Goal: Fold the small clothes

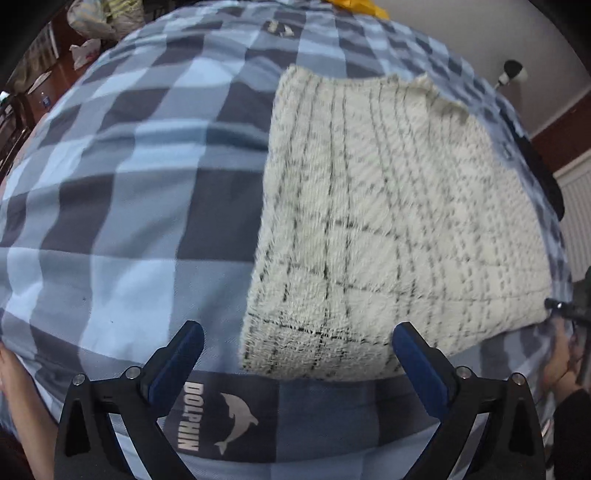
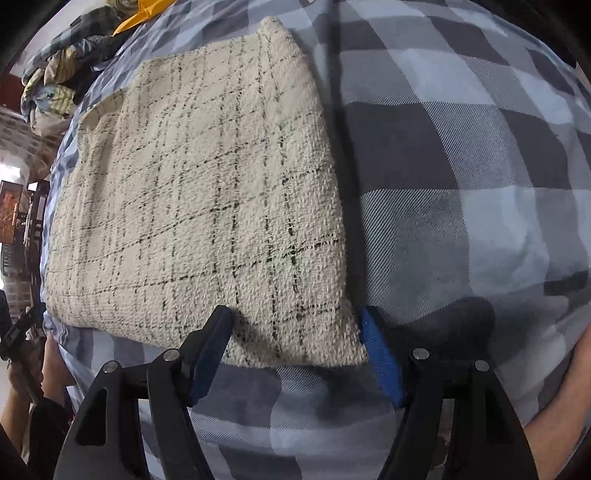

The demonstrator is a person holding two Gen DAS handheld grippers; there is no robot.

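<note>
A cream tweed garment with thin black check lines (image 1: pixel 388 221) lies flat, folded into a rectangle, on a blue and grey checked bedspread (image 1: pixel 129 184). My left gripper (image 1: pixel 297 345) is open and empty, its jaws spread around the garment's near left corner, just above it. In the right wrist view the same garment (image 2: pixel 207 199) fills the left half. My right gripper (image 2: pixel 295 325) is open, its jaws on either side of the garment's near right corner; the left finger (image 2: pixel 212 339) touches the cloth's top.
The bedspread (image 2: pixel 461 184) extends right. A pile of other clothes (image 2: pixel 62 77) and a yellow item (image 2: pixel 142 16) lie at the far end of the bed. A white radiator (image 1: pixel 578 221) and a wall are at the right.
</note>
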